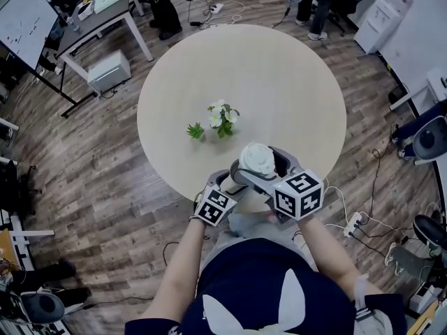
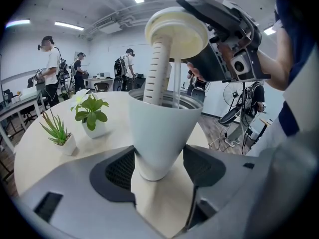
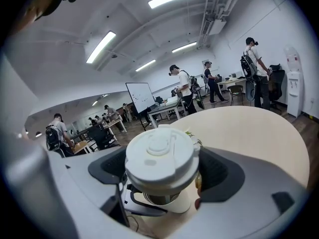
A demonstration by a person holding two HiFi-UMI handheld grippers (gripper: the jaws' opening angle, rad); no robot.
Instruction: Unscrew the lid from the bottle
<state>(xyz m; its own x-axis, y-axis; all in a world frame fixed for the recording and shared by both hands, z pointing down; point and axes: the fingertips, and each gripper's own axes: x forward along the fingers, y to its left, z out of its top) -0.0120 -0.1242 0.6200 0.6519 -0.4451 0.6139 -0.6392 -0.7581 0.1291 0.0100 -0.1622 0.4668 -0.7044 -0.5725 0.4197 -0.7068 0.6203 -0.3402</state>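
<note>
Lid raised above bottle — right fingers grip it, left fingers grip bottle.

No readable text anywhere: whiteboard scribbles too small to make out, marker cubes show only black-and-white square patterns, lid has raised shapes but no legible lettering.

Both forearms reached forward, close together. Left gripper sat low, jaws pressed against the base of the bottle. Right gripper rode just above it, tilted, jaws clamped round the lid.
</note>
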